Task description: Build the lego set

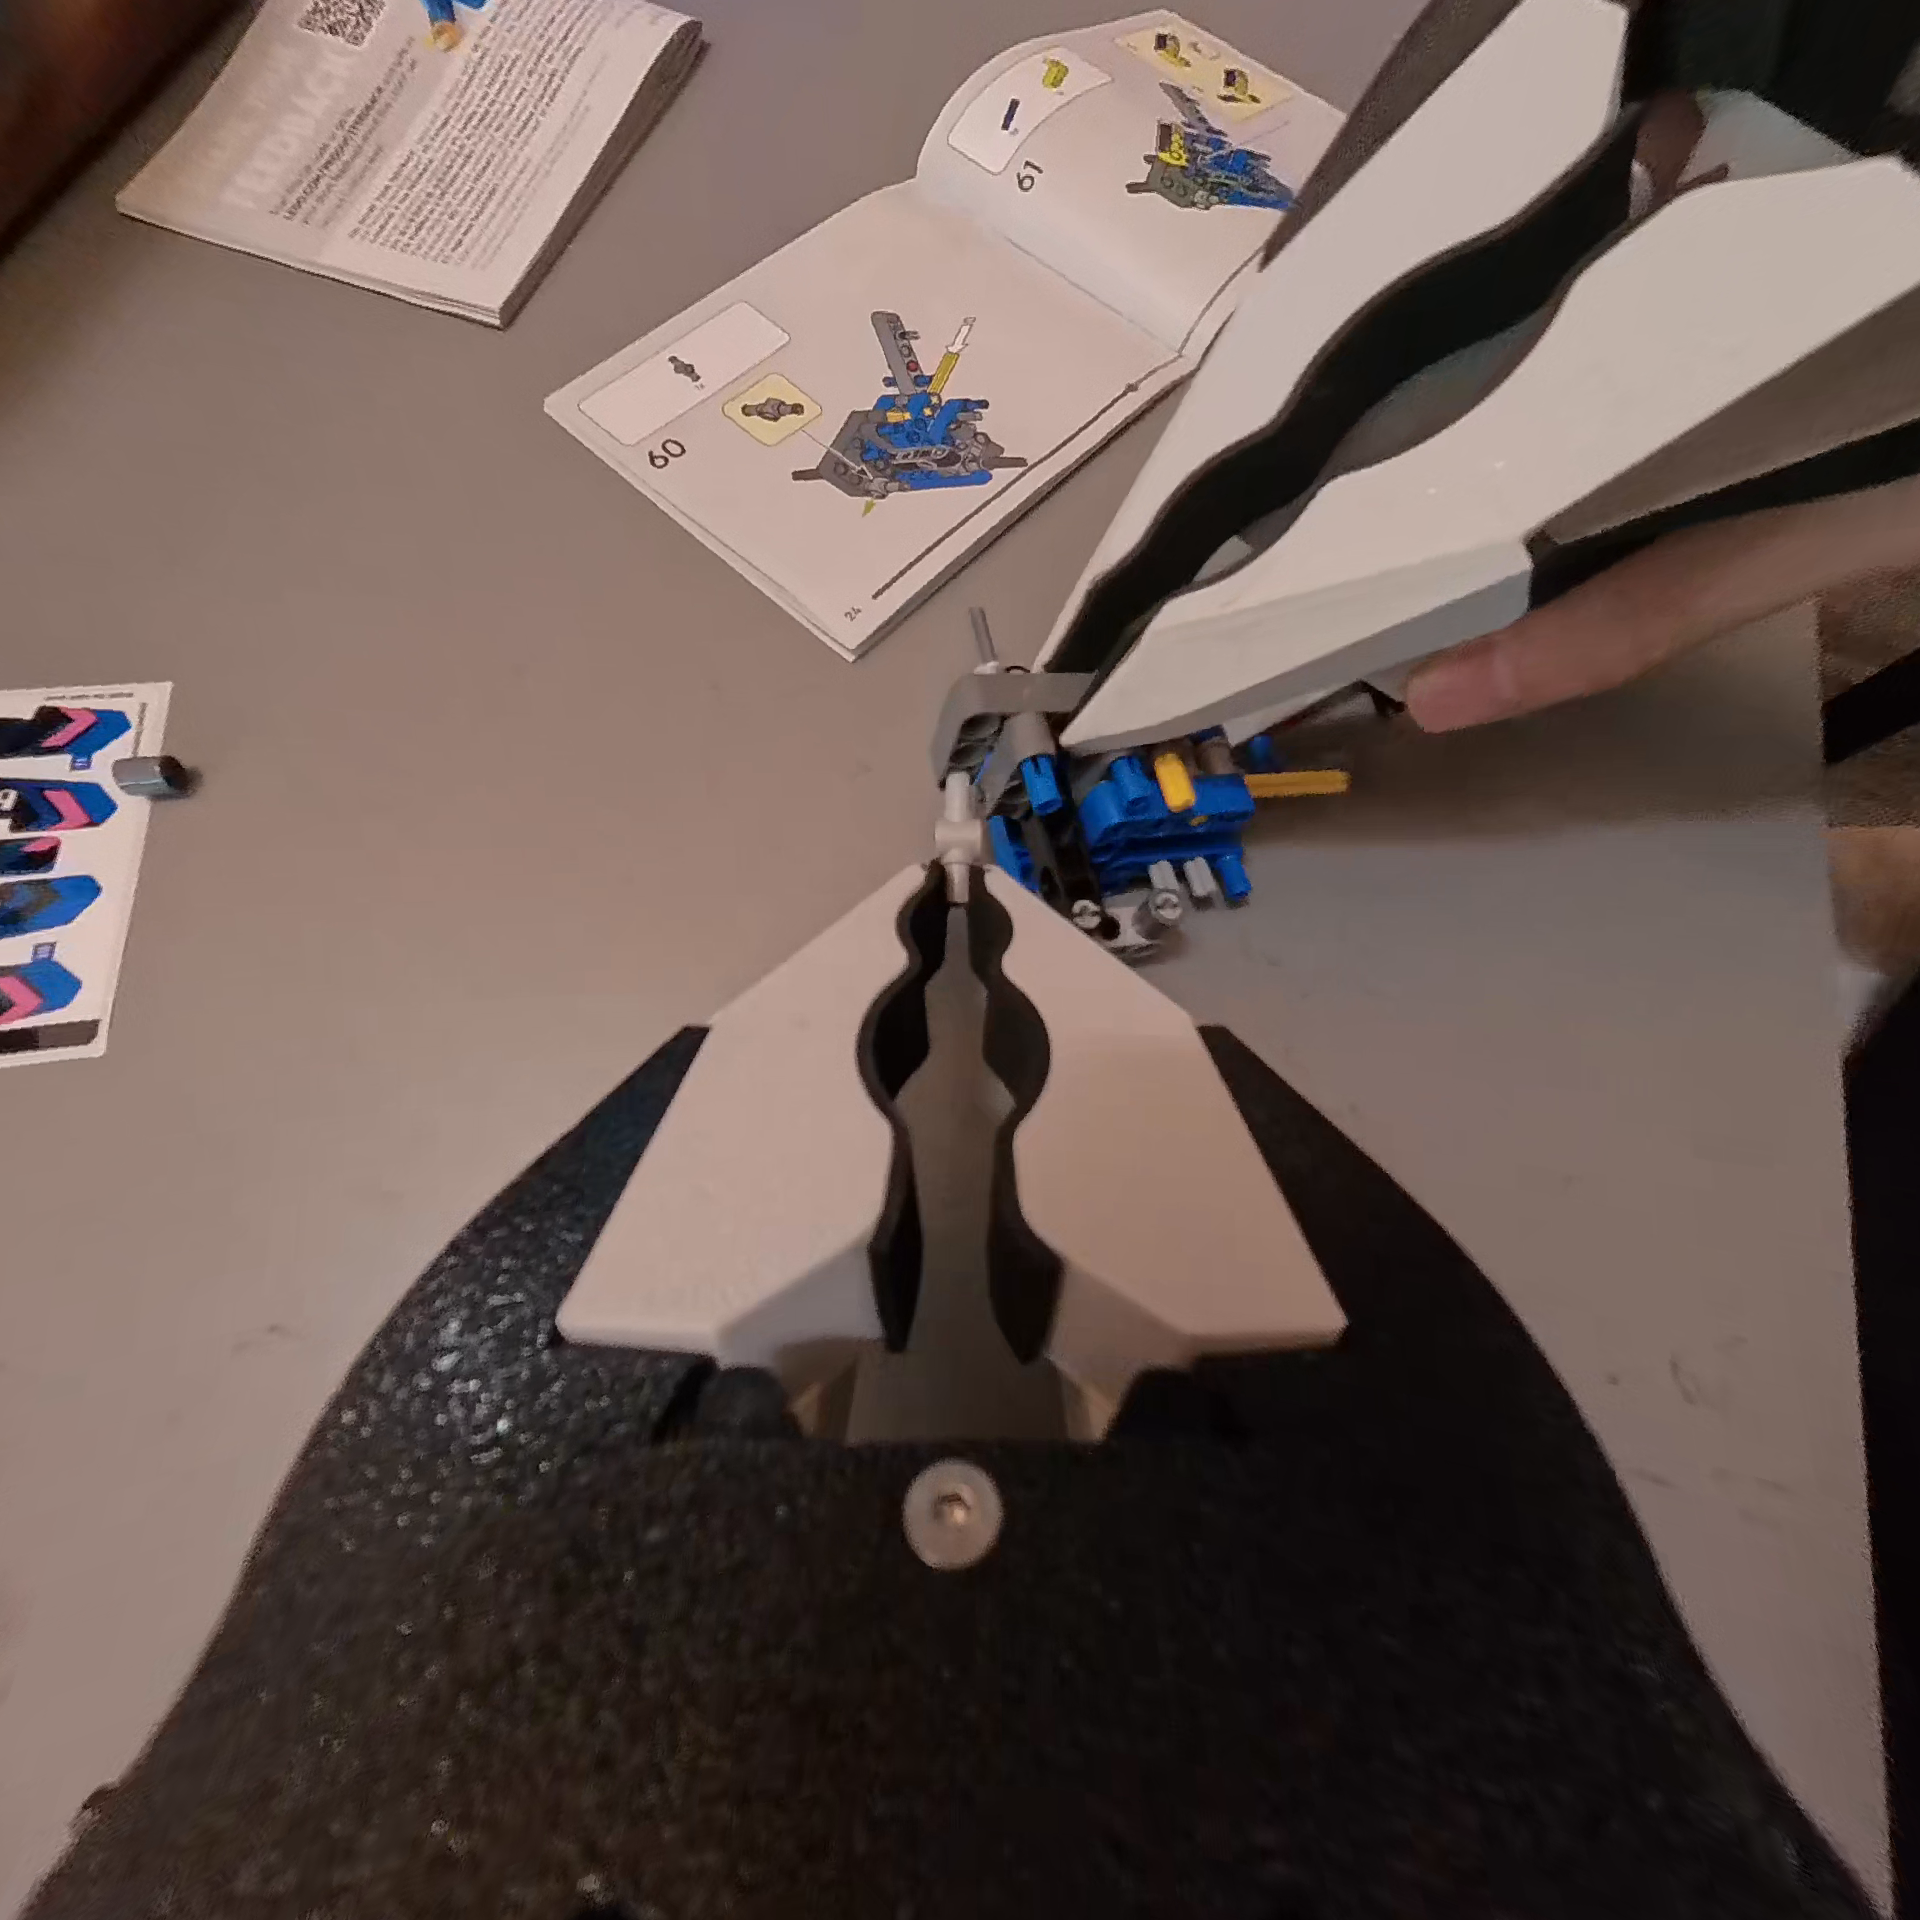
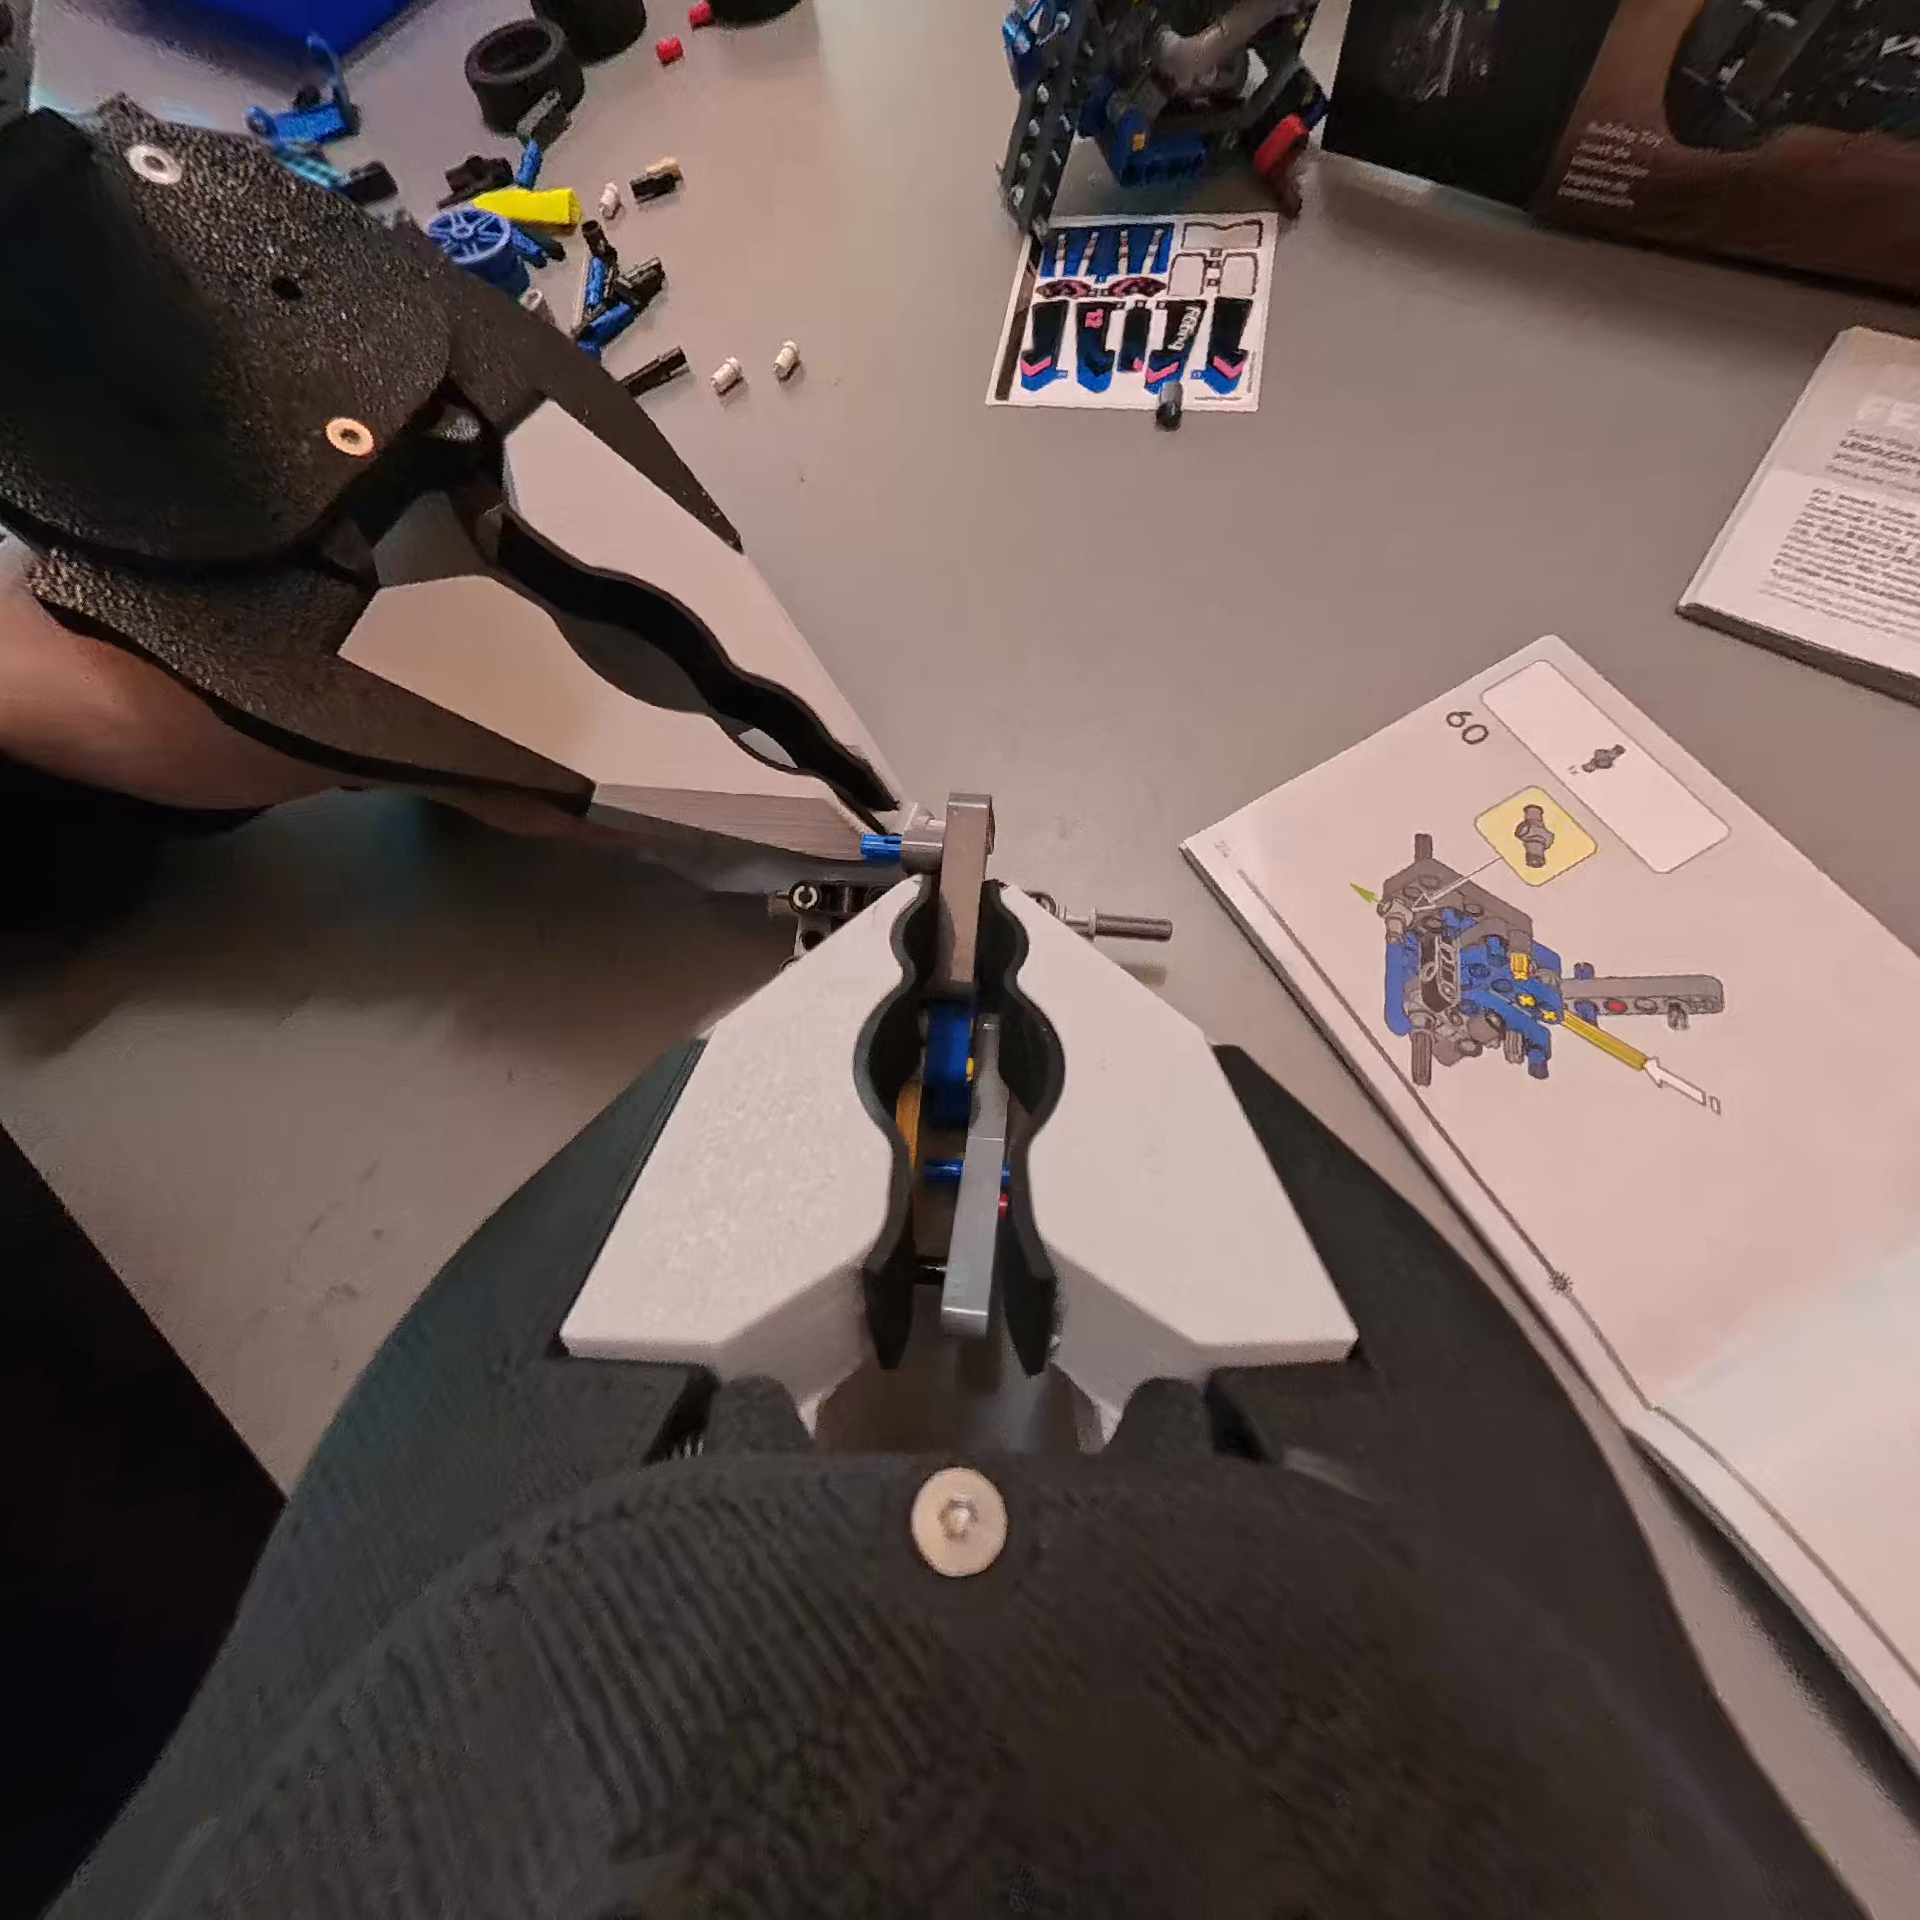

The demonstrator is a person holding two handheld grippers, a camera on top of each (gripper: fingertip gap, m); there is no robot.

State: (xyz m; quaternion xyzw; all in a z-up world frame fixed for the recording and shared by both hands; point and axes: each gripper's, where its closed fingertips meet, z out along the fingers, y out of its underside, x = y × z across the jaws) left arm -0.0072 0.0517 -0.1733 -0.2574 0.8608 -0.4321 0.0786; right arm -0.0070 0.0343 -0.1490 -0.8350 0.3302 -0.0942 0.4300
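A small blue, grey and yellow Lego sub-assembly (image 1: pixel 1132 821) rests on the grey table (image 1: pixel 436 582). My right gripper (image 2: pixel 956 904) is shut on it, clamping its grey beam (image 2: pixel 966 1039) between the fingers; it also shows in the left wrist view (image 1: pixel 1049 696), coming in from the upper right. My left gripper (image 1: pixel 958 883) is shut on a small light-grey pin connector (image 1: pixel 956 836) and holds it against the assembly's near end. In the right wrist view the left gripper (image 2: pixel 894 821) comes in from the left and meets the beam's tip.
An open instruction booklet (image 1: pixel 883 416) lies beyond the assembly, a closed booklet (image 1: pixel 416 156) farther left. A sticker sheet (image 2: pixel 1132 312) with a small grey piece (image 1: pixel 156 777) lies on the table. Loose parts (image 2: pixel 582 239), a tyre (image 2: pixel 520 73), a larger built model (image 2: pixel 1143 94) and a box (image 2: pixel 1621 114) stand at the far edge.
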